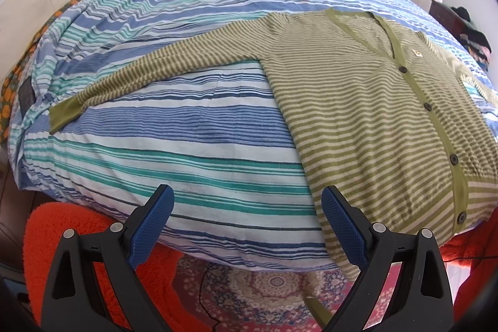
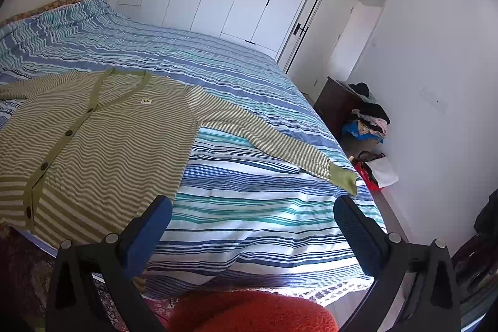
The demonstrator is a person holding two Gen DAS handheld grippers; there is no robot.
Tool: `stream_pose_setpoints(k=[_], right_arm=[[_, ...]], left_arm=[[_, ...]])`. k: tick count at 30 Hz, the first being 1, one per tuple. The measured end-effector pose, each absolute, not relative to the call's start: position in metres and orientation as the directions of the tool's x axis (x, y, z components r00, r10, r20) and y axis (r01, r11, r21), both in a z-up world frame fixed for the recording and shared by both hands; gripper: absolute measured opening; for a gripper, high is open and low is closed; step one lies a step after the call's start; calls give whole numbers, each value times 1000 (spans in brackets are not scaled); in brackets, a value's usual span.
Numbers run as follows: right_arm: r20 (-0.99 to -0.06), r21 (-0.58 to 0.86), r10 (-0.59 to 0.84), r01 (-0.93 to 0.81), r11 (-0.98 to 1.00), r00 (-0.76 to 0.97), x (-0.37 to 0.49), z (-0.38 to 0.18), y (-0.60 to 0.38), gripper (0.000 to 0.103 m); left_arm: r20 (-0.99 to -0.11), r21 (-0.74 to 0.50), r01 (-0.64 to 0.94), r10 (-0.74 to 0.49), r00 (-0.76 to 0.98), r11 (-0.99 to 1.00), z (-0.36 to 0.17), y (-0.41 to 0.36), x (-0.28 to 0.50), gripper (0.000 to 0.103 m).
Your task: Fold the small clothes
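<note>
Cardigan [image 1: 367,101], green with cream stripes and buttoned down the front, lies flat and face up on the bed [image 1: 193,151], whose cover is striped in blue, teal and white. In the left wrist view it fills the right half of the frame, with one sleeve [image 1: 149,70] stretched toward the left, ending in a plain green cuff. In the right wrist view the body sits at the left of the frame and the other sleeve [image 2: 267,133] runs toward the lower right, its cuff near the bed's edge. The left claw [image 1: 247,207] stands apart at the bottom of its frame, above the near edge of the bed, holding nothing; its right finger is just over the cardigan's hem. The right claw [image 2: 252,217] also stands wide apart and empty, low in its frame. A pile of clothes [image 2: 368,120] lies at the right by the wall.
</note>
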State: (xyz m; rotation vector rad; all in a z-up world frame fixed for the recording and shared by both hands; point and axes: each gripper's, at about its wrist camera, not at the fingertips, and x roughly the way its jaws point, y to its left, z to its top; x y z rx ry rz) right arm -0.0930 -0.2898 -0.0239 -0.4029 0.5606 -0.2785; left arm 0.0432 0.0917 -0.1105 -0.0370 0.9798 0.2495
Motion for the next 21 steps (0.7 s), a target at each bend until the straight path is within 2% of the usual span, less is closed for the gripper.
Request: stream_pose_setpoints(k=[21], right_arm=[[-464, -441, -362, 144, 886, 809, -94, -26, -292, 102]], left_arm=[[-831, 87, -219, 192, 522, 972, -114, 89, 46, 96]])
